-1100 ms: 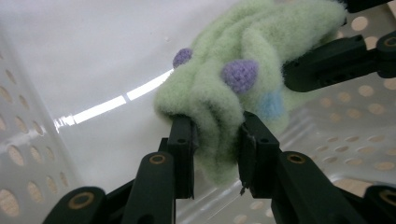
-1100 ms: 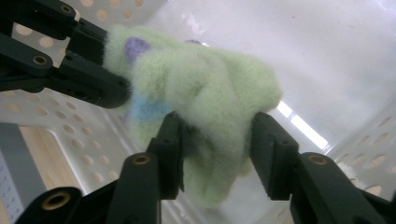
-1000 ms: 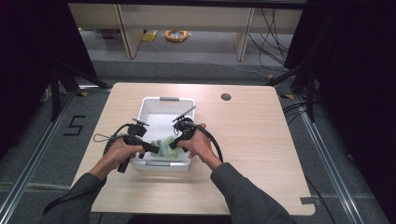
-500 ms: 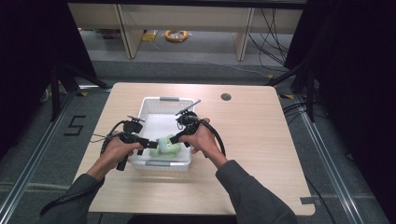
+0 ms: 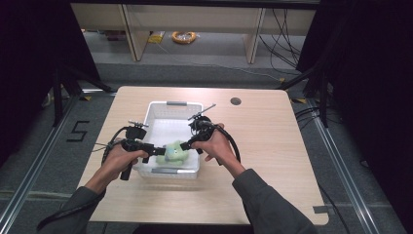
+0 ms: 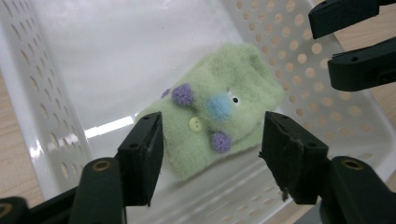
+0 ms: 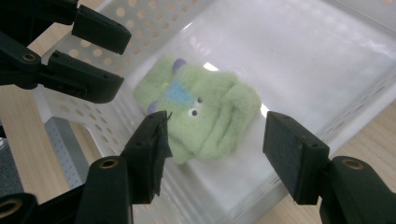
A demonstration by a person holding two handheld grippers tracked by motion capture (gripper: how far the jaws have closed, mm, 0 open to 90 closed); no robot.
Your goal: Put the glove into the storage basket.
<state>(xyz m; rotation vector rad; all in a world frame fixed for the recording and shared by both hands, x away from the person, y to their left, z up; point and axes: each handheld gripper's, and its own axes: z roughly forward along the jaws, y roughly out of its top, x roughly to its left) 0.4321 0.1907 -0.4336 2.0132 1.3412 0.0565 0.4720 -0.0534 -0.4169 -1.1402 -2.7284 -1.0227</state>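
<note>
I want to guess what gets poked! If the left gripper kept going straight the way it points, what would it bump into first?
Probably the fuzzy green plush toy lying in the white perforated plastic basket. The left gripper has its jaws open and the toy sits right between them, though how far off is hard to judge.

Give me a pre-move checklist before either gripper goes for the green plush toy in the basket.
1. Green plush toy lies free on the basket floor: ok.
2. Left gripper open, jaws wide apart above the toy: ok.
3. Right gripper open, nothing held: ok.
4. White perforated basket sits flat on the table: ok.
5. Room between the two grippers over the toy: not ok, they crowd close.
6. Toy snagged on the basket holes: cannot tell.
</note>
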